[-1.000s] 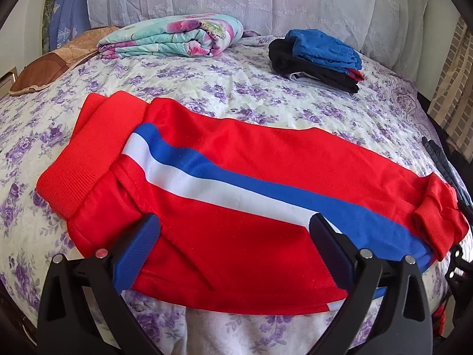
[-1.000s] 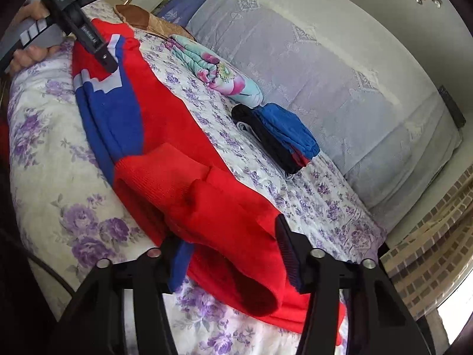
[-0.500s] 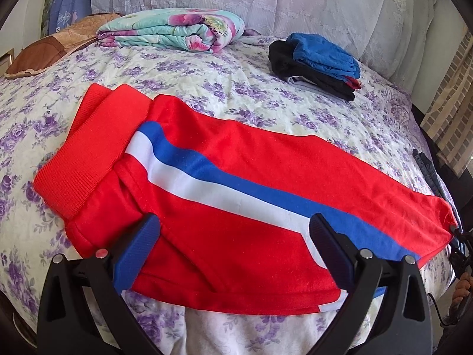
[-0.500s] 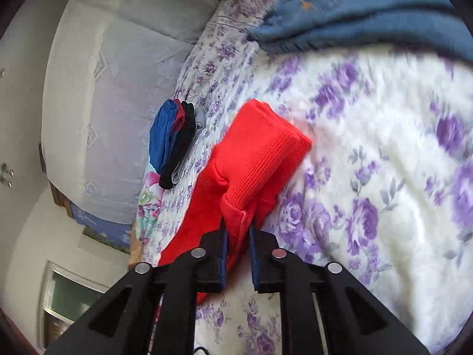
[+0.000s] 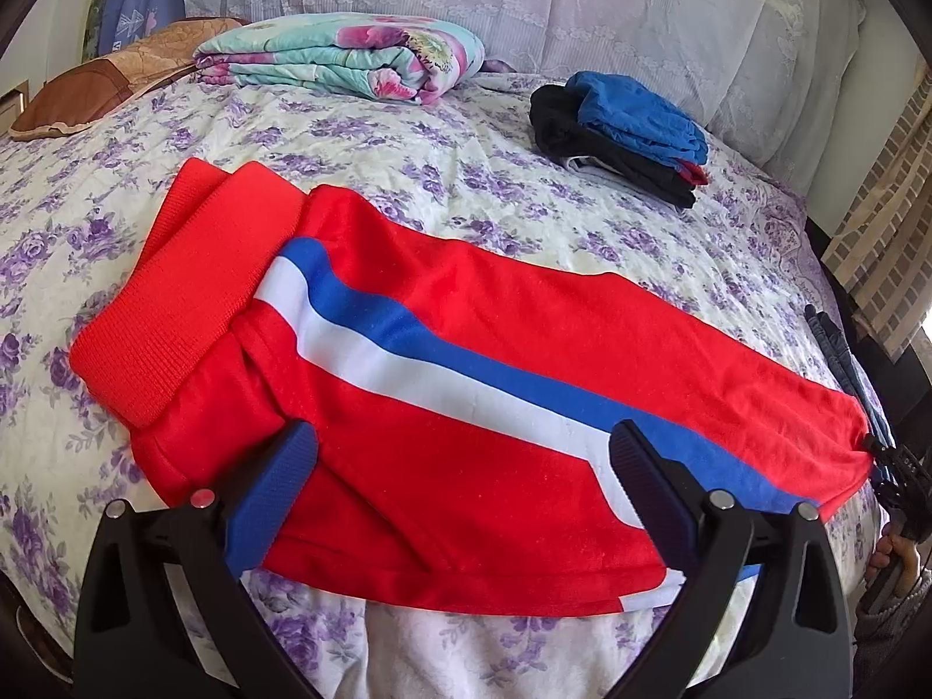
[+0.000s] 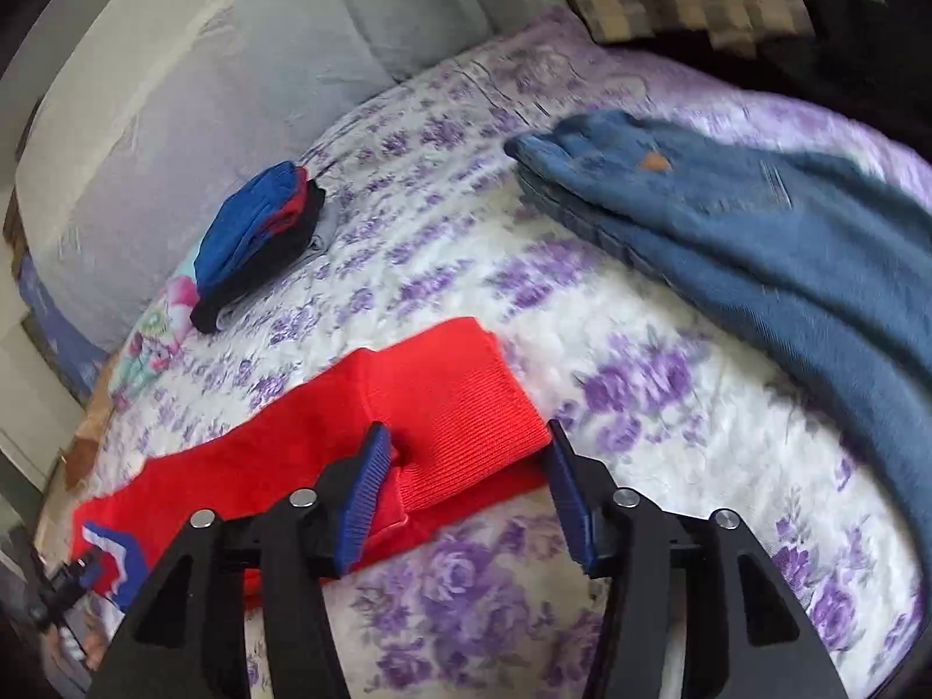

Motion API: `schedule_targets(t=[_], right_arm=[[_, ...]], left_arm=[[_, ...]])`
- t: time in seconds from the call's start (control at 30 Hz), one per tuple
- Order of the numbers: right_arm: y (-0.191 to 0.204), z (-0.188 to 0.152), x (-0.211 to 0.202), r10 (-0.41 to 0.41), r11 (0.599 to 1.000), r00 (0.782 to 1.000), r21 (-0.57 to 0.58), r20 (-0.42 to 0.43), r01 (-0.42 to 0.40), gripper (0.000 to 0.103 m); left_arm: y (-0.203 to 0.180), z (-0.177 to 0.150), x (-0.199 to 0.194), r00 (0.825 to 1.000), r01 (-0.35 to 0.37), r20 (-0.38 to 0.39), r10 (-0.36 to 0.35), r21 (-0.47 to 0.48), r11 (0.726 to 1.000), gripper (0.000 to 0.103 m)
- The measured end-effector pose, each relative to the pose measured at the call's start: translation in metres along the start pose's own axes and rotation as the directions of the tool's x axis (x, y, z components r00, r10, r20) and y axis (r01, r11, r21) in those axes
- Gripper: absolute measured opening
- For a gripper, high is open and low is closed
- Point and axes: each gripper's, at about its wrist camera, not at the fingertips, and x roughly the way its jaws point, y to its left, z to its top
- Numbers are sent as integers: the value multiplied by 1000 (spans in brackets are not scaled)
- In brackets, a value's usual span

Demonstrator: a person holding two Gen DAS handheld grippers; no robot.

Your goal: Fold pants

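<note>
Left wrist view looks down across the bed [image 5: 408, 134], where the red pants [image 5: 466, 408] lie spread flat on the purple-flowered cover, waistband toward the left and a blue and white stripe running along the leg. The left gripper [image 5: 463, 483] hangs over the near edge of the pants with its jaws wide apart, holding nothing. From the right wrist view, the right gripper [image 6: 466, 483] has just been opening; its jaws stand apart on either side of the ribbed red cuff [image 6: 460, 402], which lies on the cover, and the pads do not press on it. A pair of jeans [image 6: 757, 233] lies just beyond on the right. A folded stack of dark and blue clothes [image 5: 629, 128] sits farther back, well apart from the pants, with a folded floral blanket [image 5: 343, 55] near the pillows.
</note>
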Motion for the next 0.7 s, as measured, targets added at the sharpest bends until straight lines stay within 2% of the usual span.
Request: schedule_targets(t=[0.07, 0.13, 0.17, 0.2, 0.27, 0.33, 0.37, 0.43, 0.5, 0.53, 0.57, 0.6, 0.67, 0.7], right_arm=[[12, 0, -17, -83, 994, 994, -64, 76, 88, 57], [15, 6, -34, -163, 979, 972, -94, 170, 181, 68], [12, 11, -40, -193, 974, 962, -77, 195, 211, 69], [9, 16, -47, -209, 973, 952, -48, 226, 225, 69], [17, 20, -56, -115, 989, 960, -59, 255, 134, 70], [42, 13, -52, 16, 992, 974, -129, 225, 13, 70], [58, 8, -44, 78, 984, 980, -174, 182, -46, 70], [86, -2, -18, 143, 961, 987, -250, 80, -119, 69], [95, -15, 16, 130, 948, 990, -286, -47, -138, 70], [89, -20, 37, 73, 957, 991, -272, -111, -101, 70], [81, -25, 48, 74, 965, 987, -241, -139, -107, 70], [78, -24, 45, 105, 966, 988, -226, -112, -129, 70], [87, -18, 41, 82, 968, 987, -226, -139, -113, 70], [94, -16, 37, 77, 967, 989, -234, -124, -105, 70]], left_arm=[[2, 1, -3, 1000, 8, 5, -8, -25, 1000, 98], [7, 4, -11, 998, 55, 25, -53, -83, 995, 98], [9, 7, -15, 996, 91, 35, -88, -109, 990, 98], [10, 9, -19, 993, 117, 43, -113, -126, 985, 98], [5, 11, -26, 987, 152, 62, -145, -121, 981, 98], [-7, 12, -33, 983, 171, 82, -165, -82, 982, 98], [-15, 11, -35, 980, 187, 86, -181, -61, 981, 98], [-32, 8, -34, 972, 226, 63, -226, 0, 974, 98], [-46, 2, -22, 977, 213, 4, -214, 75, 974, 98], [-48, -3, -12, 986, 169, -27, -167, 100, 980, 98], [-47, -8, -1, 992, 115, -62, -109, 110, 987, 98], [-41, -11, 12, 993, 74, -102, -63, 107, 991, 98], [-34, -15, 13, 992, 93, -95, -82, 116, 989, 98], [-34, -14, 9, 993, 86, -88, -76, 116, 990, 98]])
